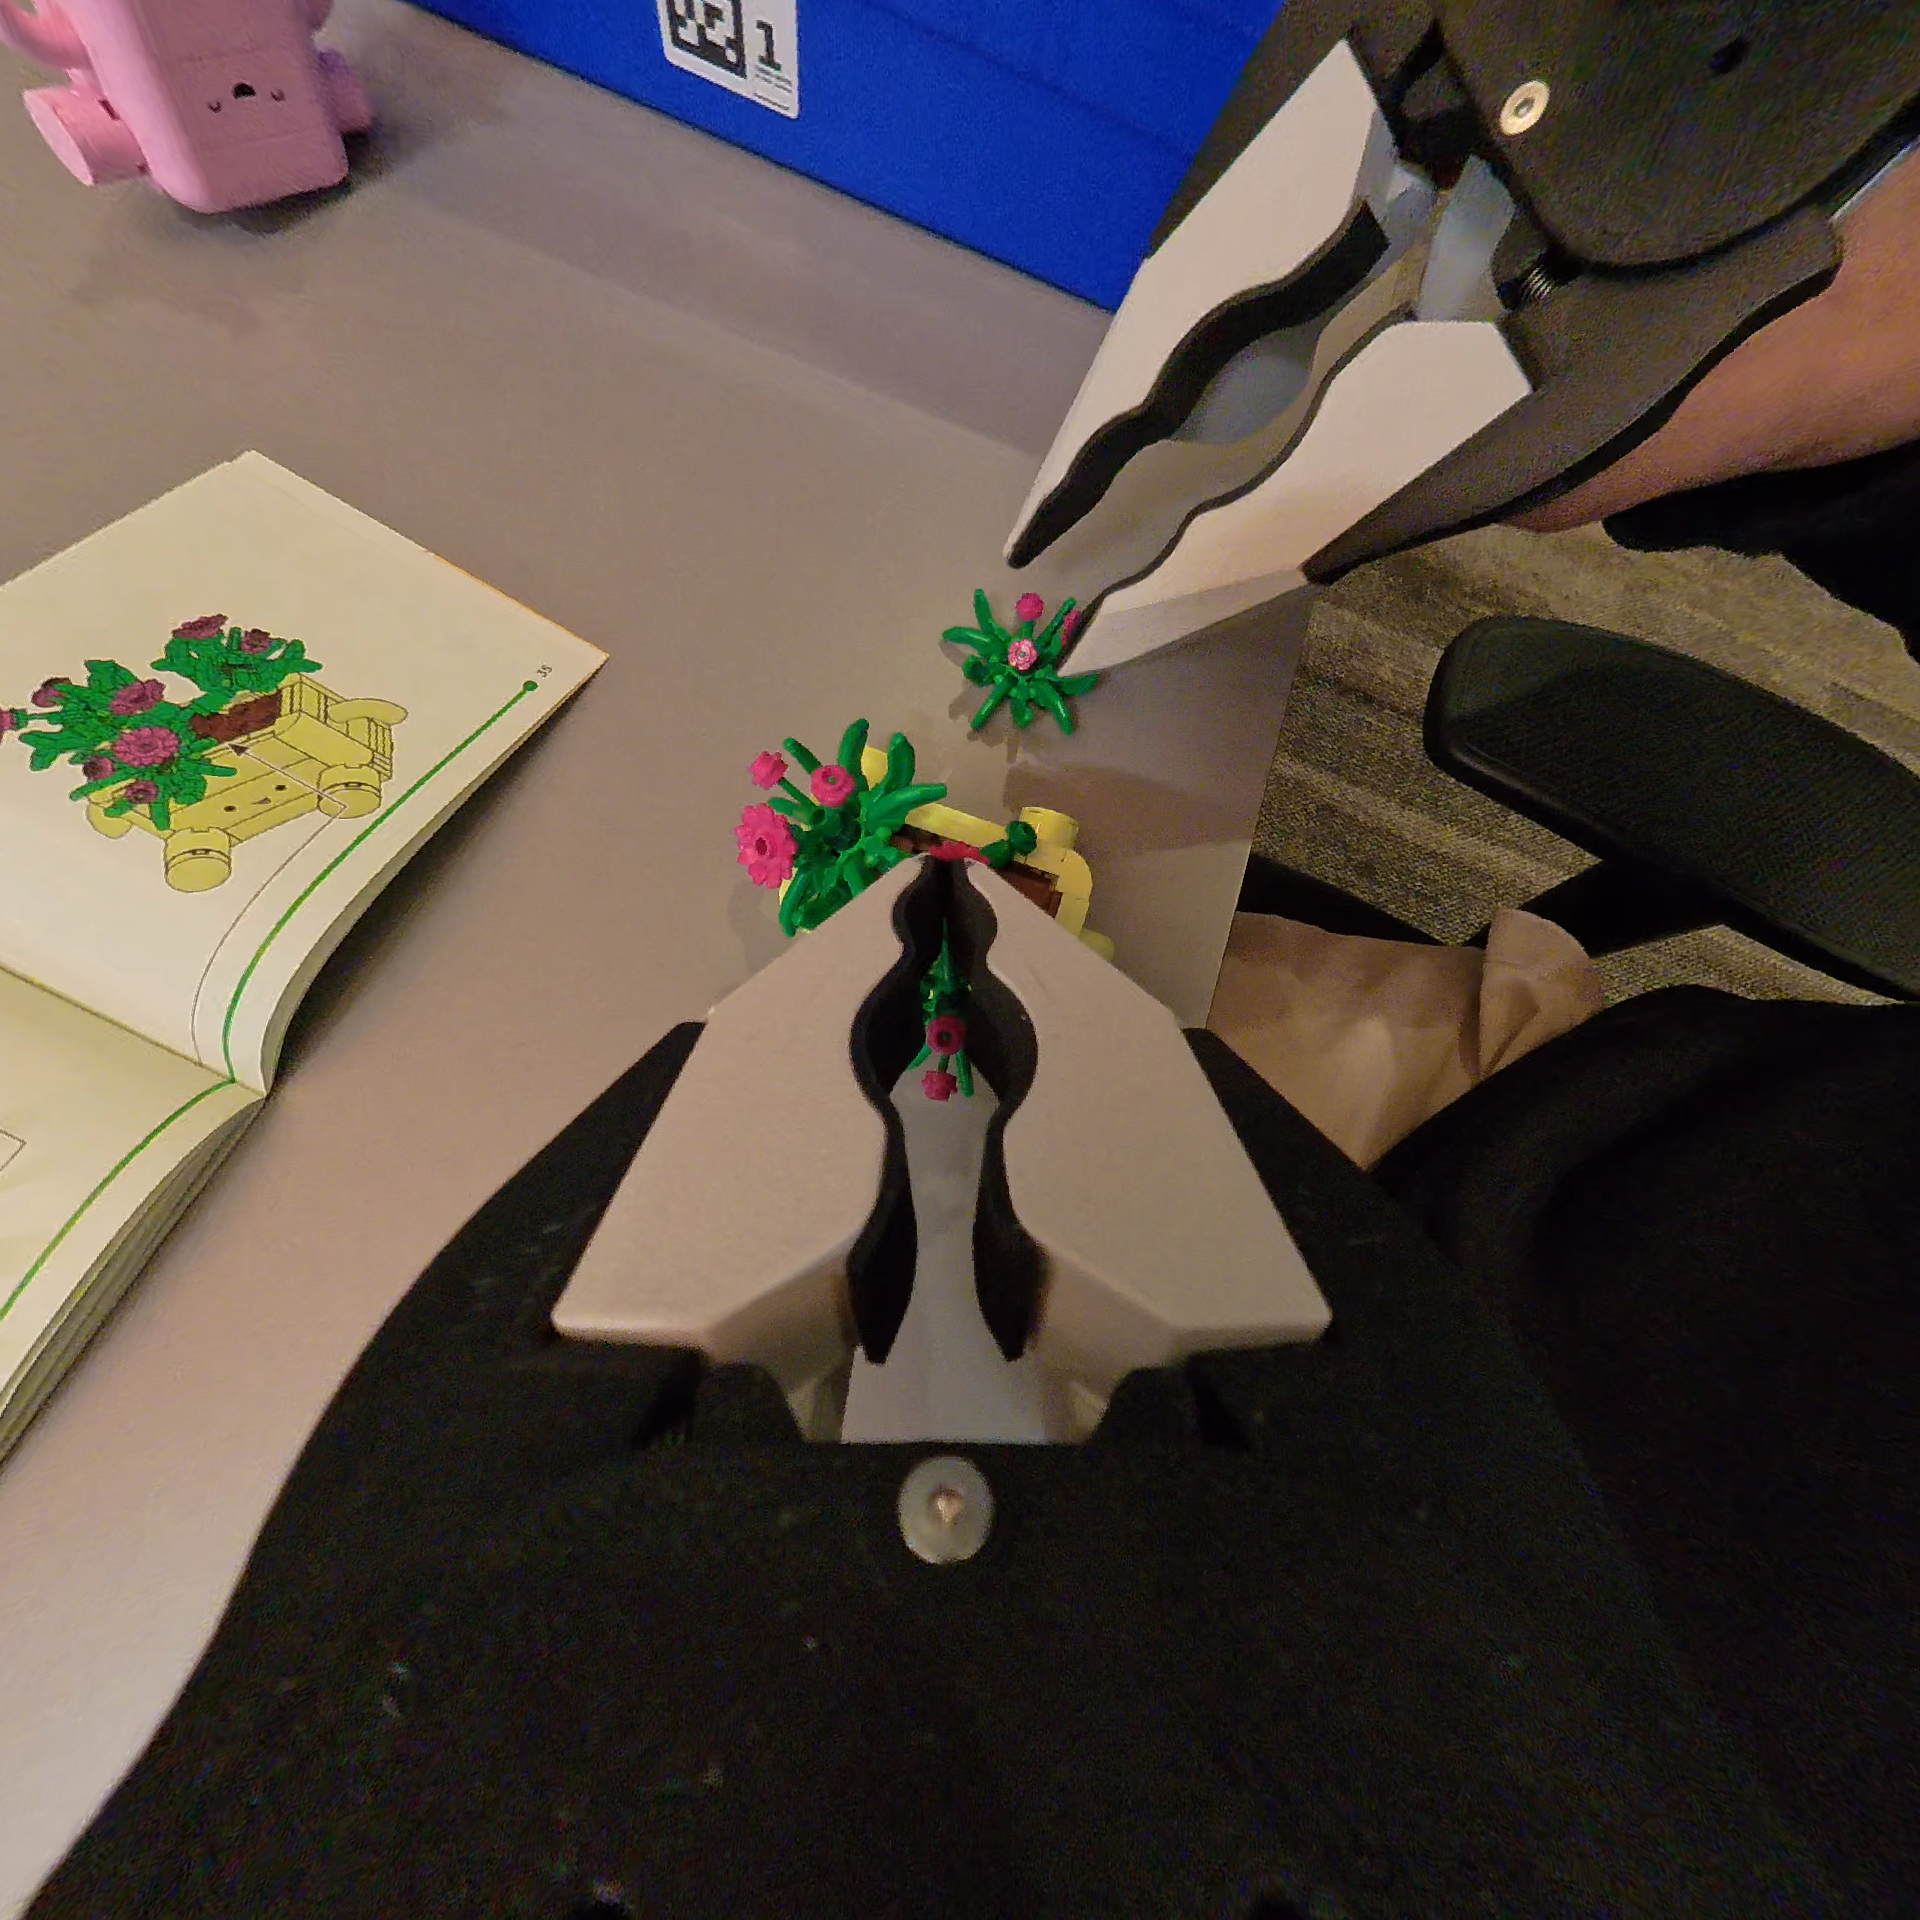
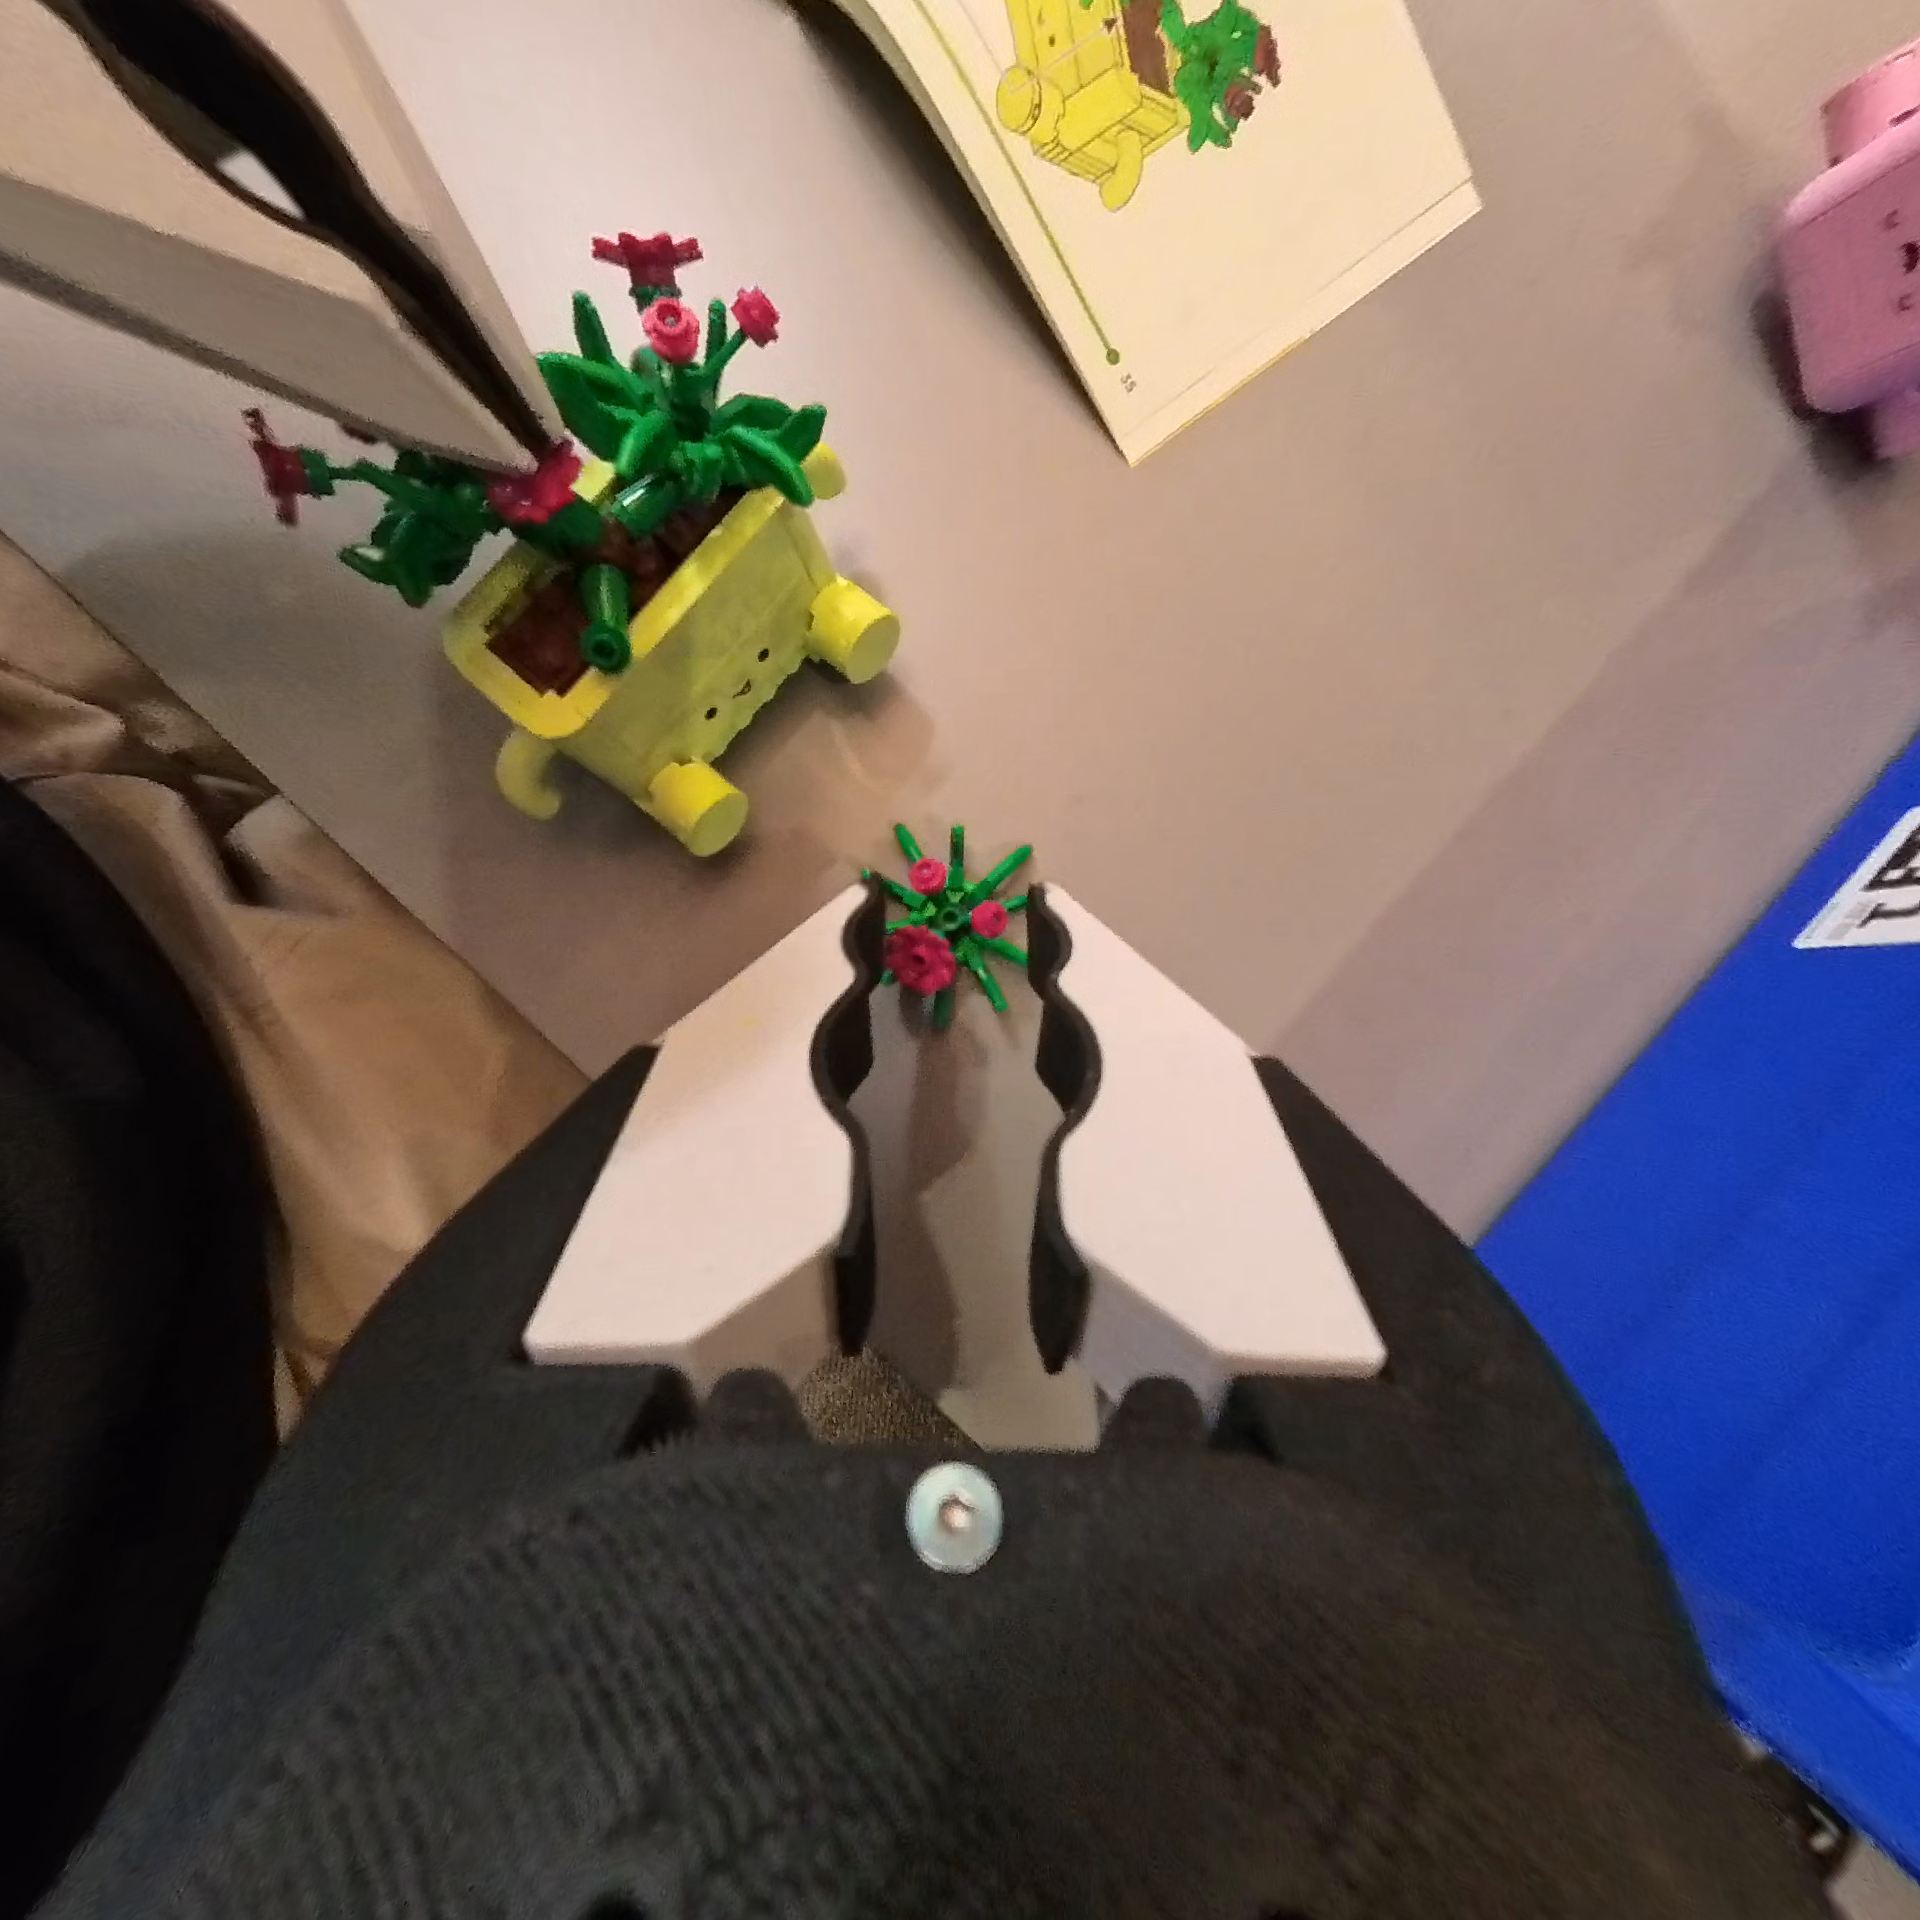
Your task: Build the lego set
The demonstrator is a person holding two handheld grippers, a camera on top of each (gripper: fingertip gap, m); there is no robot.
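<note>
A yellow lego planter (image 2: 665,644) with green leaves and pink flowers stands near the table's edge, partly hidden behind my left fingers in the left wrist view (image 1: 1060,873). My left gripper (image 1: 943,873) is shut on a green flower sprig (image 1: 943,1029), holding it at the planter's rim; the sprig (image 2: 416,509) hangs out to the planter's side. A small loose flower cluster (image 2: 945,930) lies on the table. My right gripper (image 2: 951,914) is open, with its fingertips on either side of the cluster, which also shows in the left wrist view (image 1: 1018,660).
An open instruction booklet (image 1: 260,779) lies to the left of the planter. A pink lego figure (image 1: 197,94) and a blue box (image 1: 935,125) stand at the back. The table edge runs close beside the planter, with a black chair armrest (image 1: 1662,790) beyond it. The gap from one gripper's tips to the other's is roughly 9 cm. My right gripper's tips are some 20 cm from the pink lego figure (image 1: 197,94).
</note>
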